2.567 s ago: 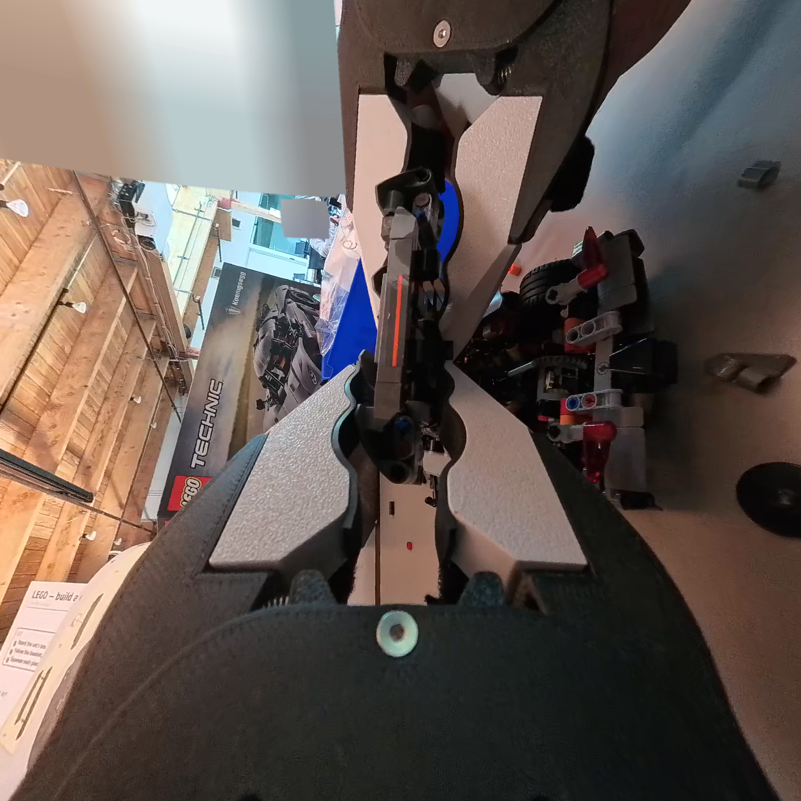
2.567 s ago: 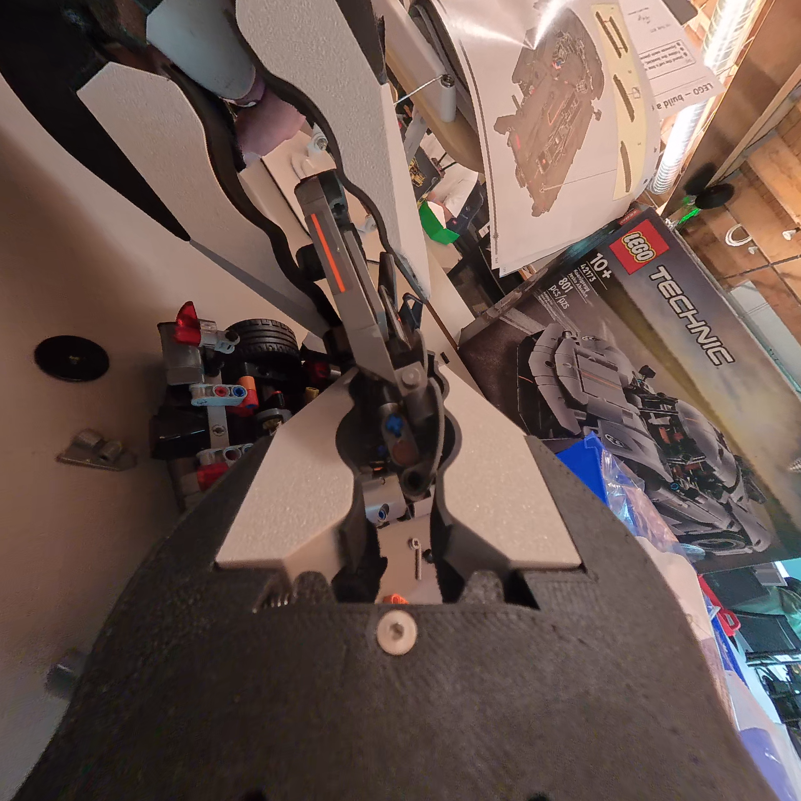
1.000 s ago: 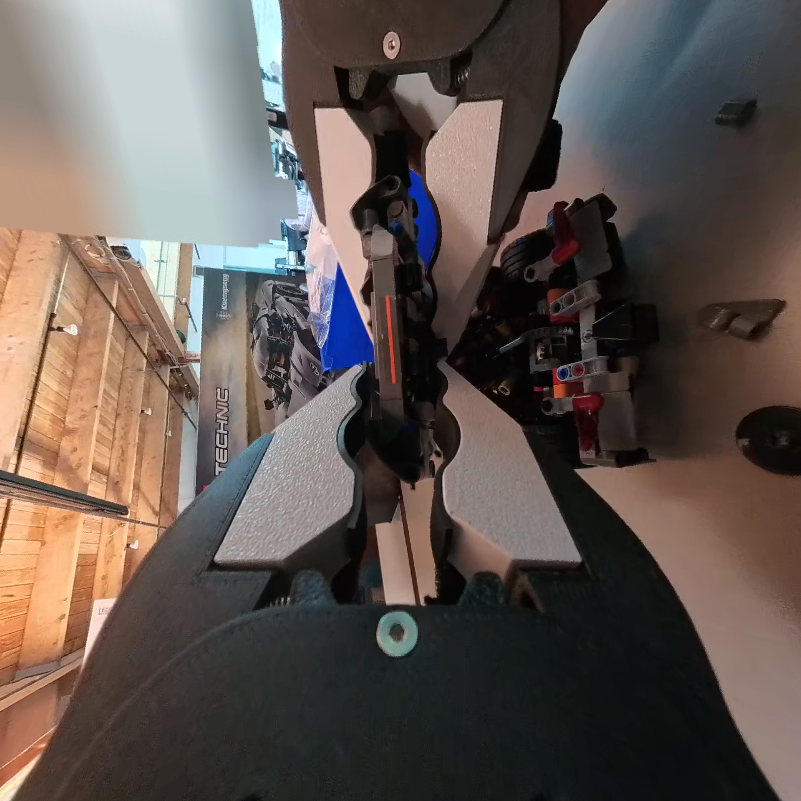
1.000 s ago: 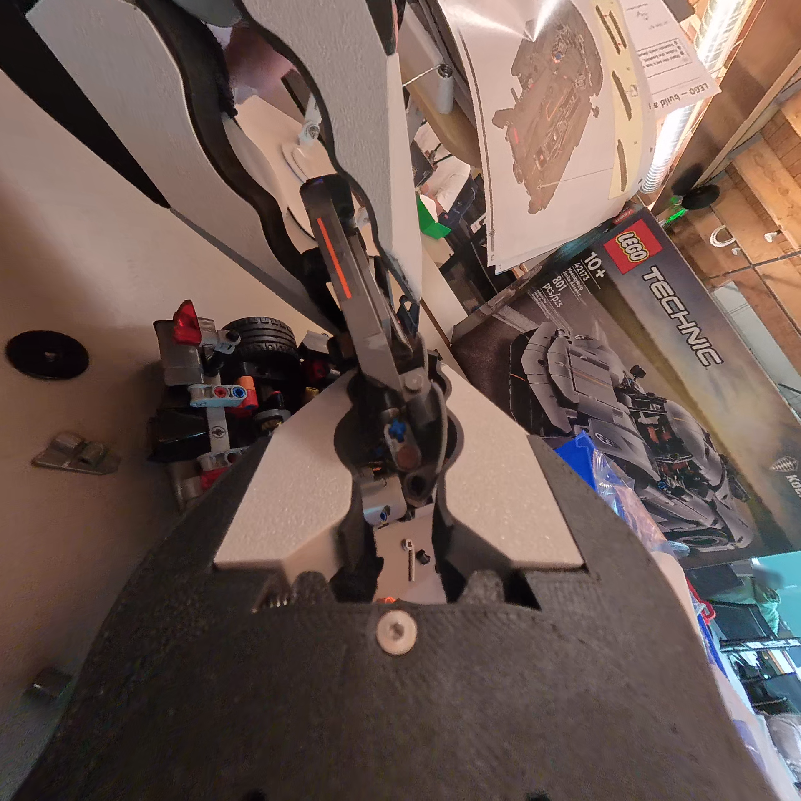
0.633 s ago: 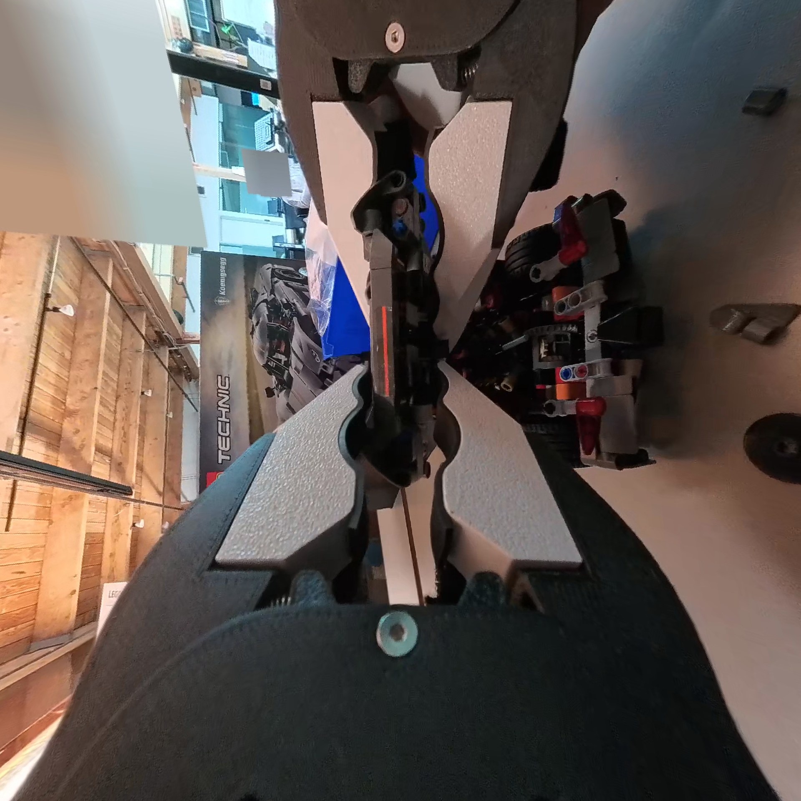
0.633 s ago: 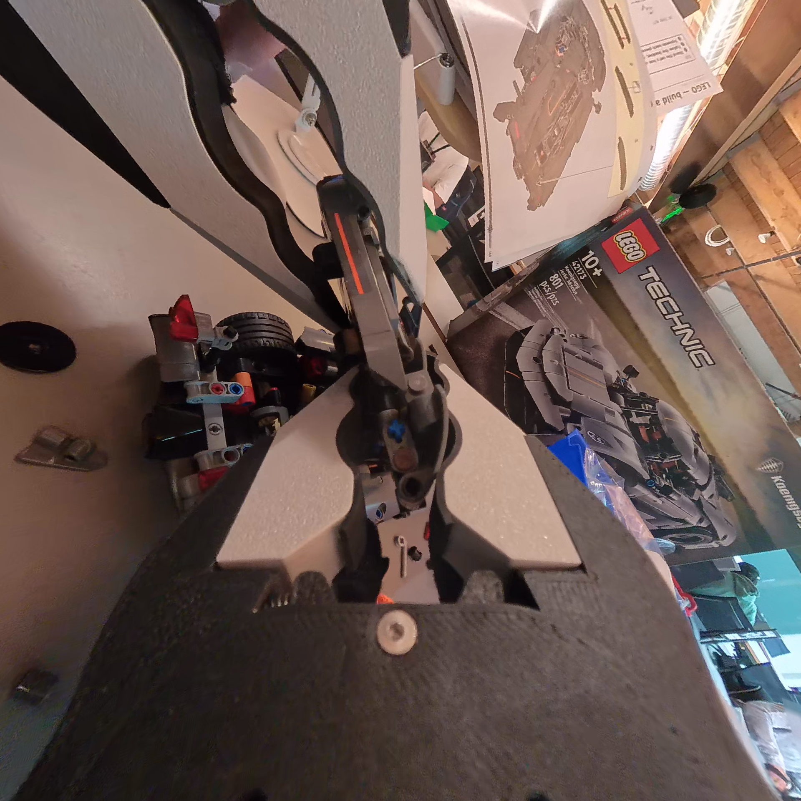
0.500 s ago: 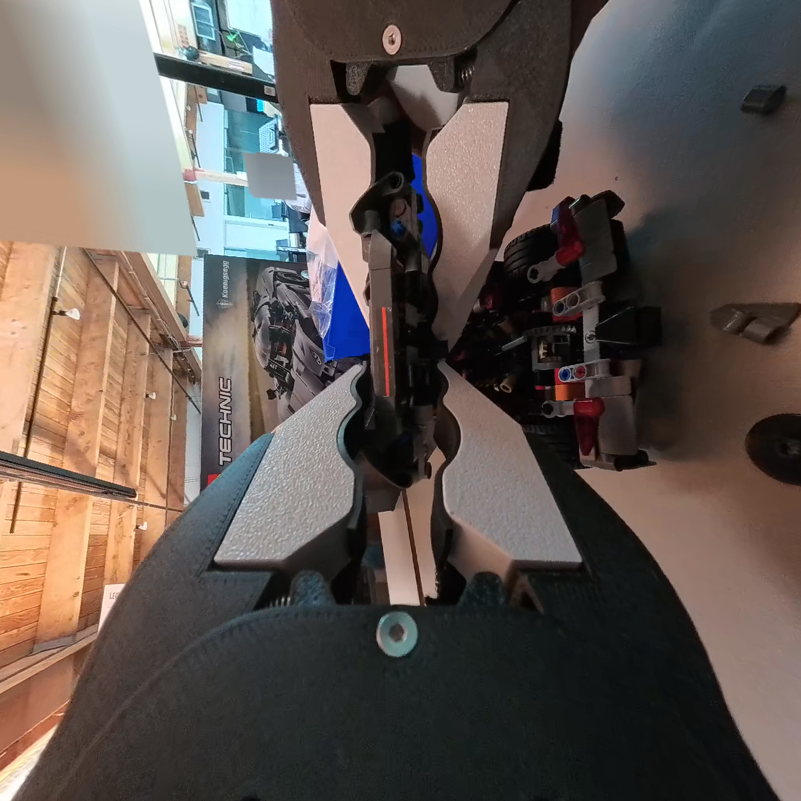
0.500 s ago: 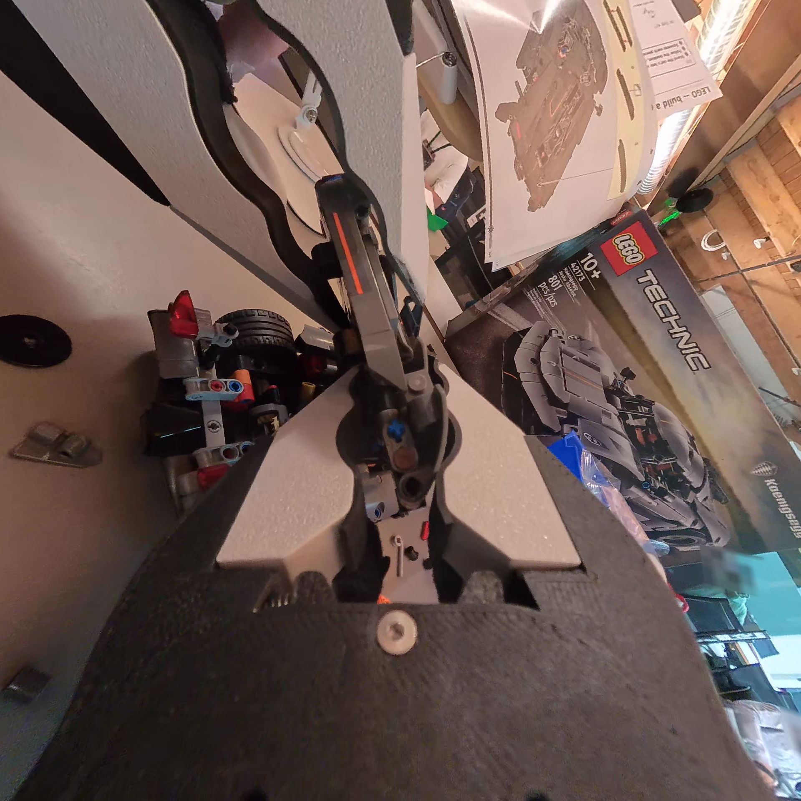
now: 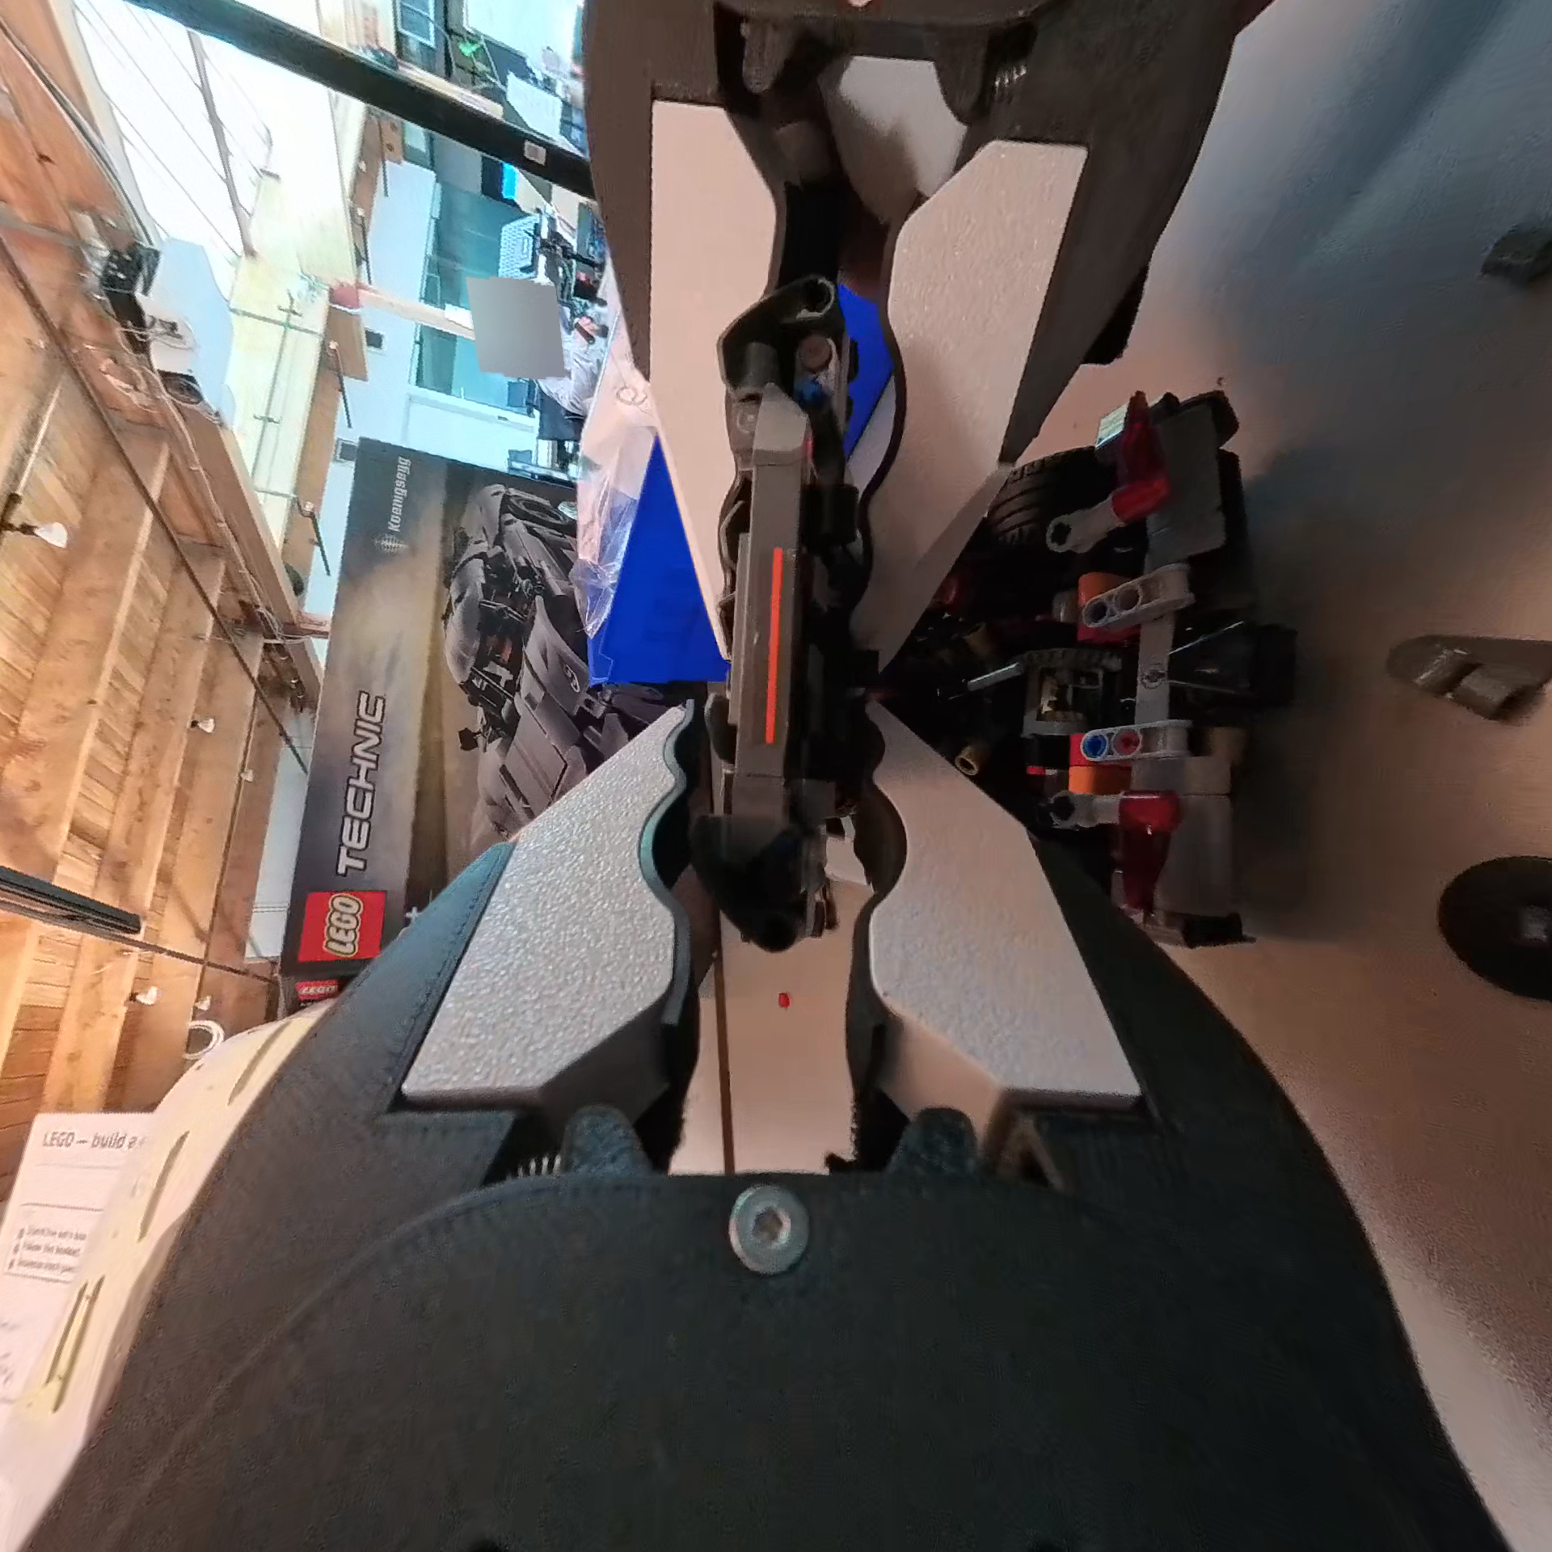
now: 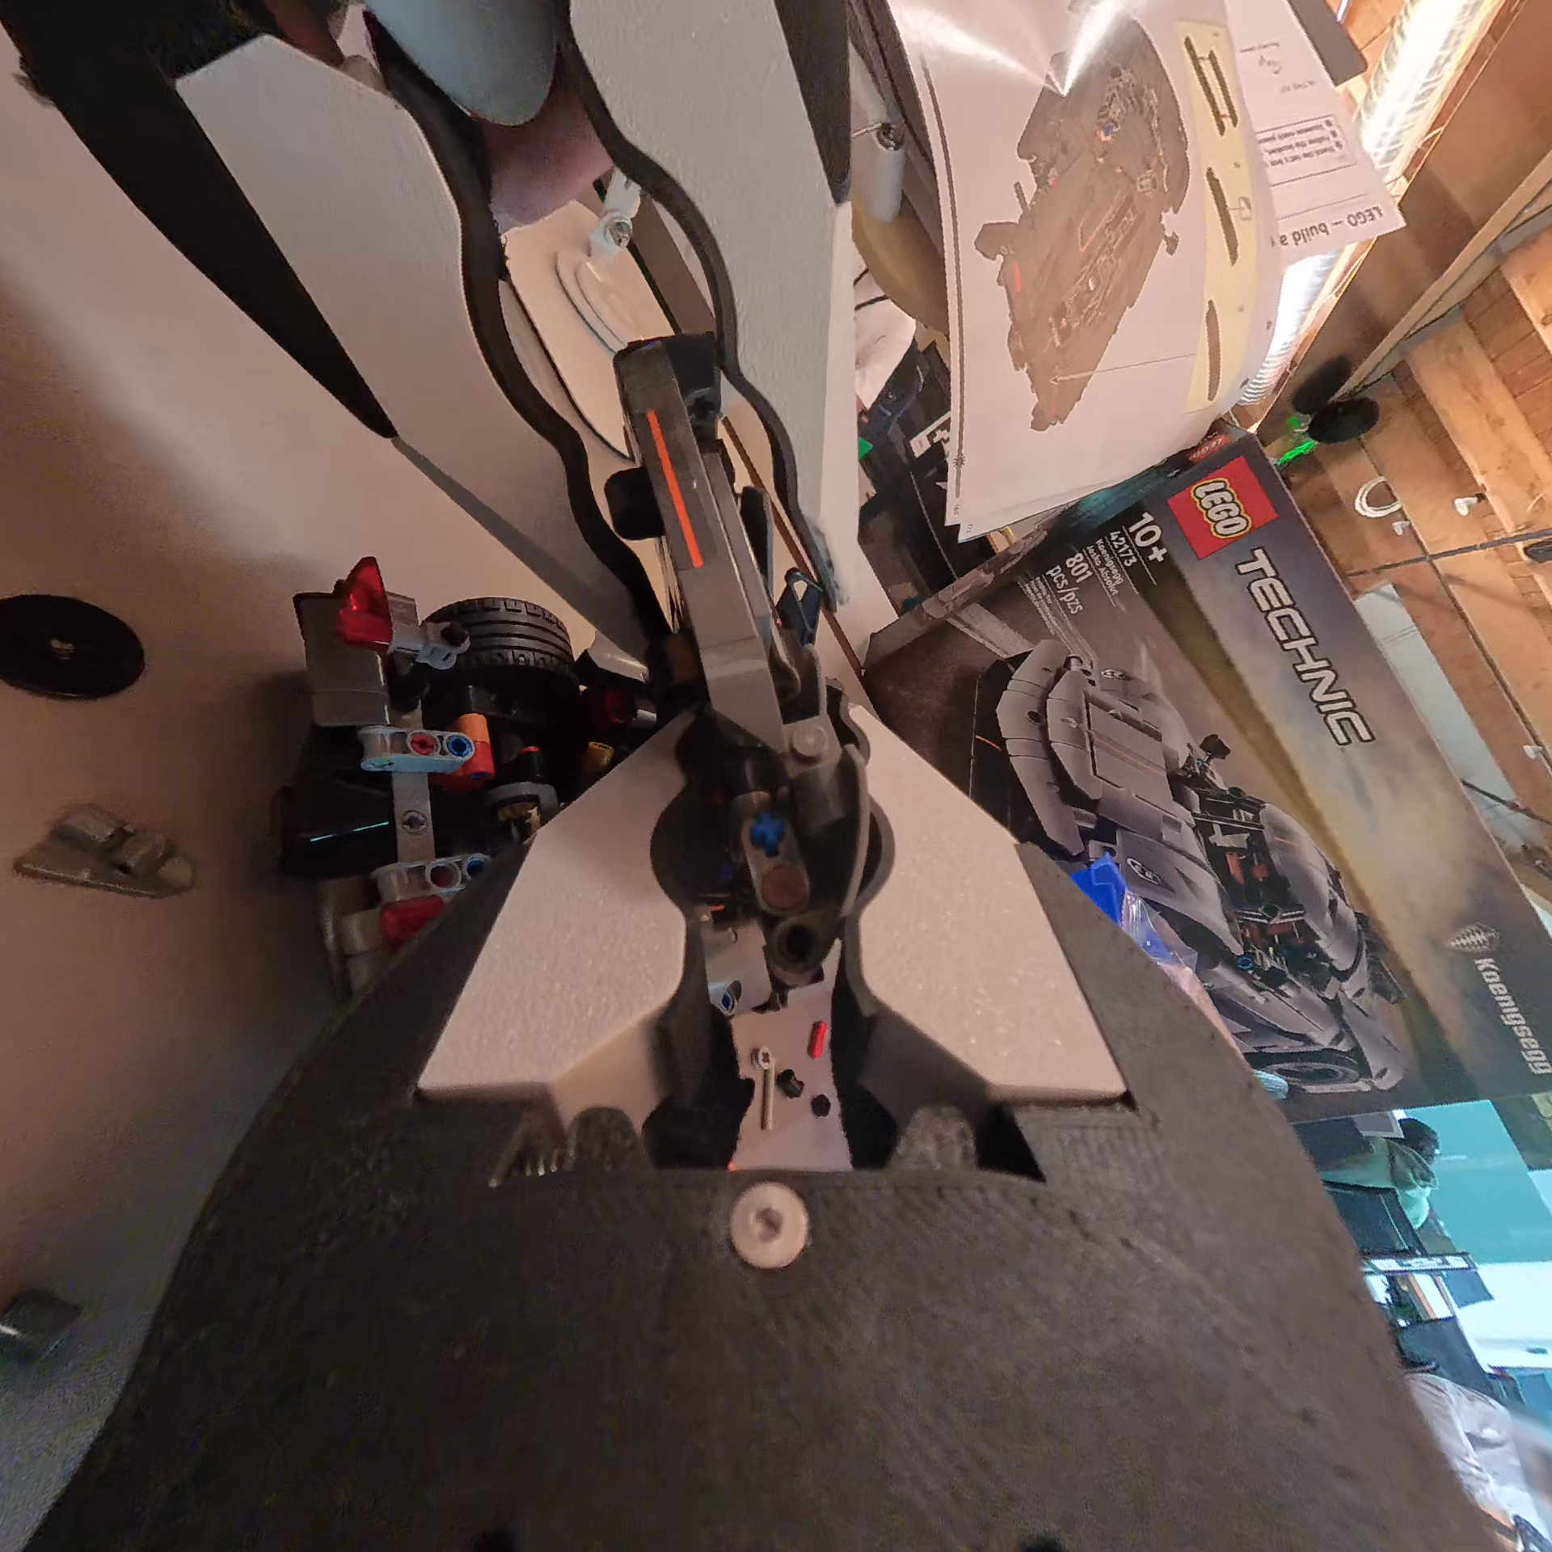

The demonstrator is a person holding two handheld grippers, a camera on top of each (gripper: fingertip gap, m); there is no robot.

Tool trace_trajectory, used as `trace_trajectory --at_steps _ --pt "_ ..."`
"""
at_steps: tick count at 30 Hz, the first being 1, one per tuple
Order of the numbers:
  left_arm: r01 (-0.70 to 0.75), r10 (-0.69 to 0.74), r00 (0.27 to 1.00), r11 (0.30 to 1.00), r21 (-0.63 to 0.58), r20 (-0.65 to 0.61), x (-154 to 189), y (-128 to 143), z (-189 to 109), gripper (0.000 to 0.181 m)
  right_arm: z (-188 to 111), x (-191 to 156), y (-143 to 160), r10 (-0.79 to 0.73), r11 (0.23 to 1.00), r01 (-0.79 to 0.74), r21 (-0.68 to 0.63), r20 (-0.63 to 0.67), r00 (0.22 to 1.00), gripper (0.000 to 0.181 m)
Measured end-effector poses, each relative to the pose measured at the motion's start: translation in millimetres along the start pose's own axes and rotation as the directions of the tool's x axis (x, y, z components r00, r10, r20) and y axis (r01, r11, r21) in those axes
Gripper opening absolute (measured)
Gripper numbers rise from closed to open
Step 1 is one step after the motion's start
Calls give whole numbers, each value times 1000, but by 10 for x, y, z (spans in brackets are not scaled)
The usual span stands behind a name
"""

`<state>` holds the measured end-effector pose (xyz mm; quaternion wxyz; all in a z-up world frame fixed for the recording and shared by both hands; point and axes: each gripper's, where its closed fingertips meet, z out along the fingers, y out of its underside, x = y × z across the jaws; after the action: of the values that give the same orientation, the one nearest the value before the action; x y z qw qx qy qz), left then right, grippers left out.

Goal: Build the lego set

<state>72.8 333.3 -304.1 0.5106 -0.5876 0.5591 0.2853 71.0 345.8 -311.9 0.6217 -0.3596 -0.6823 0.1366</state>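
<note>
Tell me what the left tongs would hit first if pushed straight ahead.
Most likely the right tongs, which face them head-on, clamping the far end of the same grey lego panel the left tongs hold. Depth between them is unclear.

Free room, as we see it in the left wrist view: bare table (image 9: 1386,336) at 1–2 o'clock. Obstacles: half-built car (image 9: 1134,672) at 3 o'clock; grey piece (image 9: 1470,676) and black disc (image 9: 1503,924) beyond it; set box (image 9: 445,672) at 9 o'clock; blue bin (image 9: 655,605) beside it.
</note>
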Motion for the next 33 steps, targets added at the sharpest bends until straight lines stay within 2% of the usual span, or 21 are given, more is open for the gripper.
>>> trace_trajectory --at_steps 4,6,9,24,30,33 --pt "-44 43 999 998 46 8 9 -54 -47 33 2 -5 -3 8 1000 -8 7 4 1000 26" --pt "-60 59 998 993 103 15 -5 -117 -112 29 4 1 -2 10 1000 -10 9 2 1000 26" --pt "-117 115 993 986 118 26 -23 -130 -176 22 9 8 1 10 1000 -10 3 -6 1000 26" --pt "-183 181 982 982 46 46 2 -111 -150 17 -22 -1 -44 13 1000 -13 21 5 1000 28" --pt "-179 174 981 982 61 86 -19 -117 -139 20 -28 8 -33 24 1000 -24 18 9 1000 26" --pt "-134 129 989 988 73 72 11 -49 -81 36 -27 15 -30 28 999 -28 15 8 1000 26"
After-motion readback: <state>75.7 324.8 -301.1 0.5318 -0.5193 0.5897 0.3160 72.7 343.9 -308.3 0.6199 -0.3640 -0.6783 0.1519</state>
